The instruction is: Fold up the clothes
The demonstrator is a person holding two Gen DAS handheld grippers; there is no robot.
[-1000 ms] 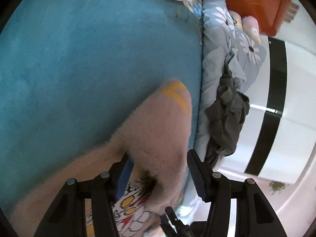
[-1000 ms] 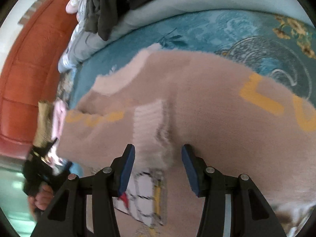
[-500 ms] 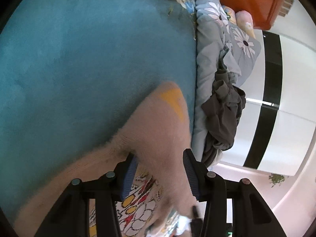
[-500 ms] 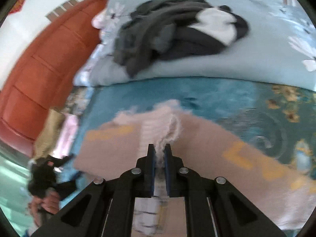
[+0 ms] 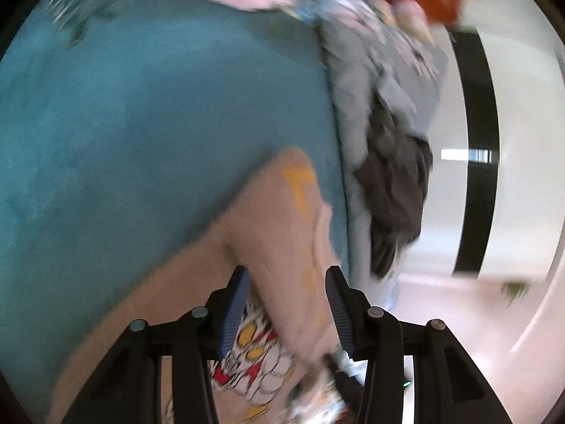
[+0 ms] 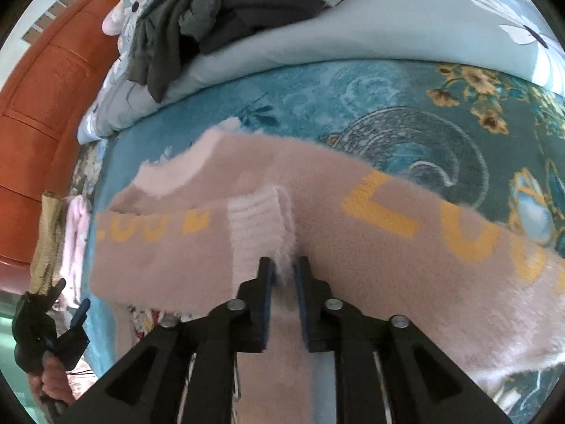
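Half a second on, the right gripper [image 6: 282, 275] has dropped back toward the bed with the pale cuff [image 6: 259, 222] it pinched, and its jaws now stand a touch wider, though fuzz is still caught between them. It's clenched on that cuff, low centre of the right view. The sweater [image 6: 353, 219], pink-tan with yellow letters, lies spread on the teal blanket [image 6: 406, 92], both sleeves crossing mid-frame. Over on the left, the gripper [image 5: 287, 304] hangs released, jaws well apart, a sleeve [image 5: 279, 219] running up between them untouched as far as I can tell; that view is smeared with motion. Dark clothes [image 6: 226, 3] wait in a heap on the grey quilt [image 6: 406, 24], upper part of the frame. My read: the sleeve fold is nearly laid, and the body fold comes next.
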